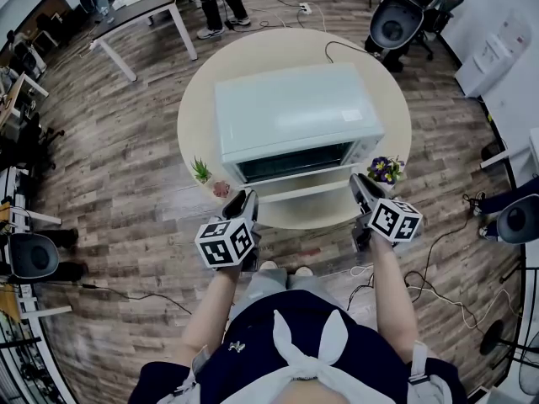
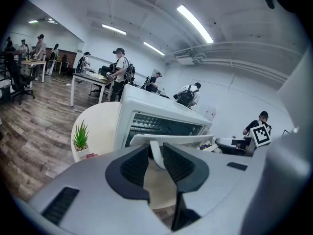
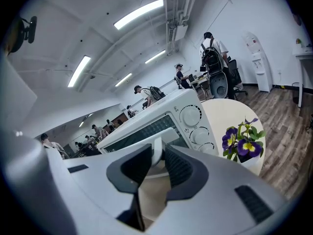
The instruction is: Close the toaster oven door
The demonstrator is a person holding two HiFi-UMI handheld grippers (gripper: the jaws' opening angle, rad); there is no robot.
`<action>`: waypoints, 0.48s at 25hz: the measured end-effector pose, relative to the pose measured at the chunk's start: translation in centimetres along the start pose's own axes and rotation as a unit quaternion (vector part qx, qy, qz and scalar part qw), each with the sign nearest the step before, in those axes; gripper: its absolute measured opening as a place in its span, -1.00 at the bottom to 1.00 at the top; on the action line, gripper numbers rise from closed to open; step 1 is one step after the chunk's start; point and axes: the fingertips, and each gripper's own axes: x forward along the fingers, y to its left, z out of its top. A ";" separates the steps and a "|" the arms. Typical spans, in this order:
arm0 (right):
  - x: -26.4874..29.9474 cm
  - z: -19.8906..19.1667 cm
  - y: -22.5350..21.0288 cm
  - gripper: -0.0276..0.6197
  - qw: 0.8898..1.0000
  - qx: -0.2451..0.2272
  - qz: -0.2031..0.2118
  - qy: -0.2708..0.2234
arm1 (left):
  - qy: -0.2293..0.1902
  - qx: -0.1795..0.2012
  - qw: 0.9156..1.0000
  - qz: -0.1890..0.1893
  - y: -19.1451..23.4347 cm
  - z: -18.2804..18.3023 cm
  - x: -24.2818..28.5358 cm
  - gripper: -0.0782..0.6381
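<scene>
Your round cream bench [image 1: 198, 99] carries the white box-shaped toaster oven [image 1: 295, 112] at its centre. The oven's door [image 1: 305, 194] lies open toward you, about level. Your left hand-held gripper [image 2: 156, 155] is closed narrowly on the left end of the door's white handle [image 2: 178, 139], and your right hand-held gripper [image 3: 157, 158] grips its right end. A small green potted plant [image 1: 202, 172] and a pot of purple flowers [image 1: 386, 170] flank the oven.

This is looking like an open-plan office or lab: people [image 2: 120, 75] are standing around desks [image 1: 147, 11] under strip lights [image 2: 195, 23], office chairs [image 1: 396, 23] are sitting on wood-look flooring [image 1: 126, 167] (cables [image 1: 438, 284] trailing across it), and a water dispenser [image 3: 255, 60] is standing against the wall.
</scene>
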 end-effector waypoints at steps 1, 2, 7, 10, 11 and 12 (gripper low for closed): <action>0.1 0.1 0.0 -0.63 1.000 -0.001 -0.001 0.000 | -0.001 0.000 1.000 0.000 0.0 0.1 0.0 -0.52; 0.1 0.2 0.0 -0.63 1.000 -0.002 -0.001 0.000 | -0.001 0.000 1.000 -0.001 0.1 0.2 0.1 -0.52; 0.4 0.5 0.3 -0.63 1.000 -0.002 -0.002 -0.001 | -0.006 -0.003 1.000 -0.004 0.2 0.7 0.1 -0.52; 0.5 0.8 0.2 -0.63 1.000 -0.001 -0.005 -0.002 | -0.010 -0.003 1.000 -0.007 0.1 0.9 0.3 -0.52; 0.6 0.9 0.1 -0.63 1.000 -0.001 -0.005 -0.002 | -0.012 -0.002 1.000 -0.008 0.1 1.1 0.4 -0.52; 0.7 1.0 0.1 -0.63 1.000 0.000 -0.004 -0.003 | -0.013 -0.001 1.000 -0.008 0.2 1.2 0.5 -0.52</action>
